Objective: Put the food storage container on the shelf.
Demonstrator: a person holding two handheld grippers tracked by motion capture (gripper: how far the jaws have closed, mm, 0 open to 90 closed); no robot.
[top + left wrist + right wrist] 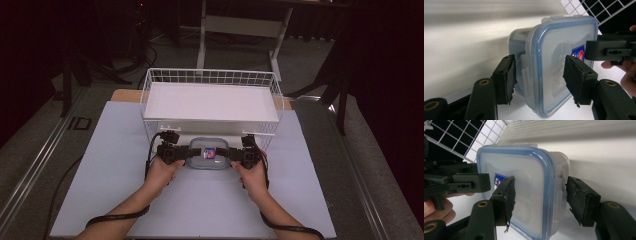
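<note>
A clear plastic container [209,154] with a blue-rimmed lid and a small red-and-blue sticker sits between my two grippers, just in front of the wire basket. My left gripper [192,152] is shut on its left end. In the left gripper view [541,77] one pad is on the lid and the other on the side latch of the container [554,50]. My right gripper [231,155] clamps the opposite end the same way [542,200], pads on the lid and side of the container [524,170]. I cannot tell whether the container rests on the mat.
A white wire basket [150,87] stands just behind the container, with a flat white board [210,102] inside it. A pale mat [115,165] covers the table and spreads wide to both sides. Cables trail from both grippers along the forearms.
</note>
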